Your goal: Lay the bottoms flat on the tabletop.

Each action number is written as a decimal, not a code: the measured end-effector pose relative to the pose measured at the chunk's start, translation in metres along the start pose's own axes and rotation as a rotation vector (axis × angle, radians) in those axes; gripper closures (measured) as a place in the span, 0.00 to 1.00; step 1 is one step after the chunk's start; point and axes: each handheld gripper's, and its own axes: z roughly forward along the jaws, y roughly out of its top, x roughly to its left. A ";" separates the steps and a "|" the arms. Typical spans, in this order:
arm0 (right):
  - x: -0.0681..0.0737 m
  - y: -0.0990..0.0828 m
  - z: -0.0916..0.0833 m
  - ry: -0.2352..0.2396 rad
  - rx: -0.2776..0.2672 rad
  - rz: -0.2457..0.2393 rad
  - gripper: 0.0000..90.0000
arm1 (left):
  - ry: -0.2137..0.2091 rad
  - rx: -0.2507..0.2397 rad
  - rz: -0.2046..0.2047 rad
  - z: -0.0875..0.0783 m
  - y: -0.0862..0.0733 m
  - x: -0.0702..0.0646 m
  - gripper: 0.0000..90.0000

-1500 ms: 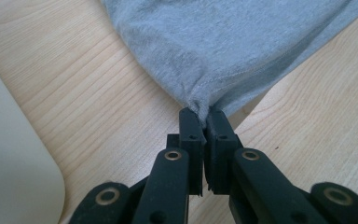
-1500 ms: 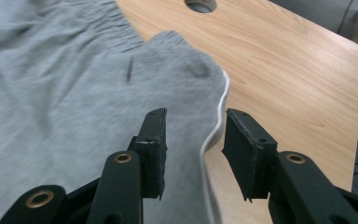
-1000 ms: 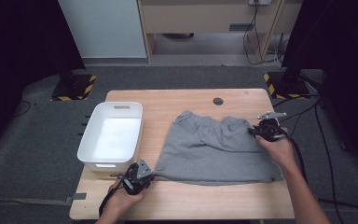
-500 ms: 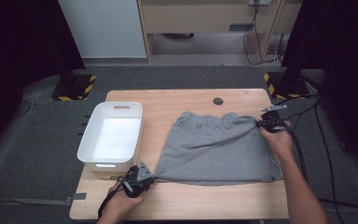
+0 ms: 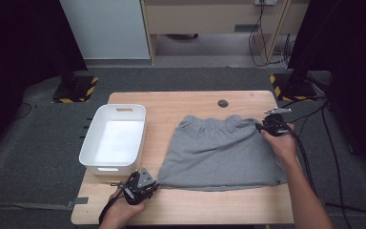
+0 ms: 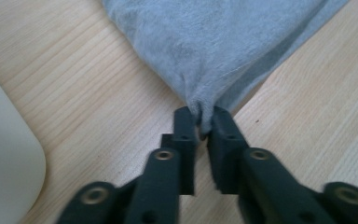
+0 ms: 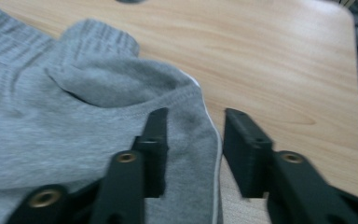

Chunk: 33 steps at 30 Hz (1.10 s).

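Shorts of grey jersey lie spread nearly flat on the right half of the table, waistband toward the far edge and hem toward the near edge, beside a white bin standing on the left half. Judging from how the cloth lies, the flattening looks largely done; folding, or moving the garment to the bin, appears to be left.

At the near left corner of the hem, the left gripper has its fingers pinching a small gathered tip of fabric, though they have just been easing apart.

At the far right corner of the waistband, the right gripper has just been opening: its fingers stand spread, one resting over the cloth and the other over bare wood, with the white-stitched side seam between them, unpressed.
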 end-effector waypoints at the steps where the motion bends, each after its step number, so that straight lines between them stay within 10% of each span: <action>1: 0.001 0.000 -0.003 -0.006 -0.014 -0.009 0.58 | 0.011 -0.014 -0.012 0.000 0.000 0.000 0.75; 16: 0.022 -0.012 -0.035 0.047 -0.082 -0.059 0.26 | -0.051 -0.154 -0.005 -0.003 0.038 0.001 0.34; 33: 0.039 -0.035 -0.052 0.106 -0.089 -0.069 0.38 | -0.052 -0.153 -0.012 0.048 0.097 0.017 0.21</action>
